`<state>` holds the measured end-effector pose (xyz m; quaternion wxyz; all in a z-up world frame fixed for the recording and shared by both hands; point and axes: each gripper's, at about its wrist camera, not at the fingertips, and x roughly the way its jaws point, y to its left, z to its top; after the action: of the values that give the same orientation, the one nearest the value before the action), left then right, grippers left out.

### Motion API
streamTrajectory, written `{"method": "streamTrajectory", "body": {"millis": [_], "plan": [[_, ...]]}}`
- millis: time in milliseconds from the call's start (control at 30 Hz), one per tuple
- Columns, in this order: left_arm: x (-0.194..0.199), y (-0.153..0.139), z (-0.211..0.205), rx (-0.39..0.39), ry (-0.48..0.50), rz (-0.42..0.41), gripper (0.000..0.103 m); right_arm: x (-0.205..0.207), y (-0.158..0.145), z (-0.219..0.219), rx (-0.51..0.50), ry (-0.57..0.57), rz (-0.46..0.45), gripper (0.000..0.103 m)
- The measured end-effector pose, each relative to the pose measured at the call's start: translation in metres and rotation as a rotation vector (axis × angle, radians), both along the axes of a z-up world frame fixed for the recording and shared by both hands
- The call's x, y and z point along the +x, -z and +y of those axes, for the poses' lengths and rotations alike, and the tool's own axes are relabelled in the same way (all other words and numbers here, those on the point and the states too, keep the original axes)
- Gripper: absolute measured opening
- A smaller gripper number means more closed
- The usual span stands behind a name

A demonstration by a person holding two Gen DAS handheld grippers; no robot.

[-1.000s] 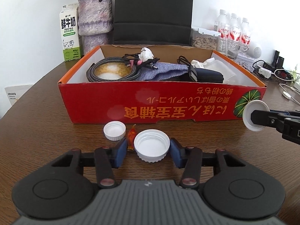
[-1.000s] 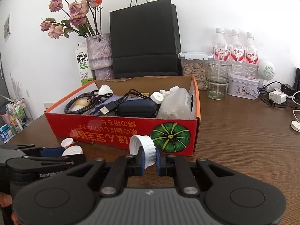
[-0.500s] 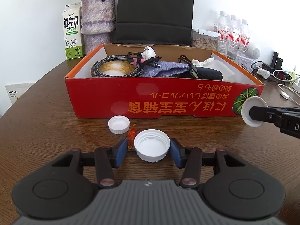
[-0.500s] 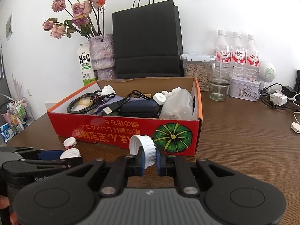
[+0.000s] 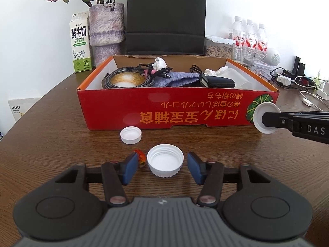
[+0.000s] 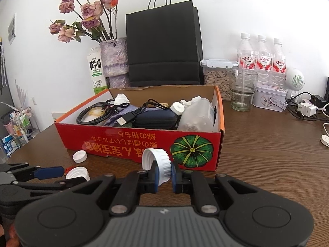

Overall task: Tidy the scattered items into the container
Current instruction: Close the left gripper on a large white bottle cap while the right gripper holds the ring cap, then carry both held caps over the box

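The left gripper [image 5: 165,168] sits low on the brown wooden table [image 5: 61,144], jaws spread around a wide white plastic cap [image 5: 165,161] lying open-side up, just before the red cardboard box [image 5: 164,111]. The right gripper [image 6: 164,175] hovers level by the box's front corner, clamped on a second white ribbed cap [image 6: 159,164] held on edge.

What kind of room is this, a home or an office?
Probably a home dining or work table, though I cannot be sure. A wooden table holds a vase of dried roses, a milk carton, water bottles and charger cables.
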<state>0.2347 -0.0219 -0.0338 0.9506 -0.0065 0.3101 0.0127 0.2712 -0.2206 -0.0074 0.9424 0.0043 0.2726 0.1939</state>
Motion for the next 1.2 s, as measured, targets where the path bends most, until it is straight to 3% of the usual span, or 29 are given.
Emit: {"method": "streamTrajectory", "body": {"millis": [100,633,900,1000,1200], "plan": [[0.004,0.001,-0.002,0.005,0.013,0.009,0.039,-0.001,0.0,0.001,-0.001,-0.002,0.001,0.011],[0.032,0.004,0.0,-0.045,-0.004,0.05,0.044,-0.002,0.001,0.003,-0.005,-0.011,0.0,0.011],[0.035,0.003,-0.001,-0.039,0.01,0.042,0.041,-0.003,0.001,0.003,-0.007,-0.014,-0.003,0.011],[0.027,-0.004,-0.002,-0.036,0.023,0.016,0.041,-0.005,-0.001,0.002,-0.005,-0.015,-0.012,0.011],[0.014,-0.043,0.0,-0.039,0.064,-0.112,0.041,-0.007,-0.021,0.001,0.021,-0.01,-0.069,0.011]]}}
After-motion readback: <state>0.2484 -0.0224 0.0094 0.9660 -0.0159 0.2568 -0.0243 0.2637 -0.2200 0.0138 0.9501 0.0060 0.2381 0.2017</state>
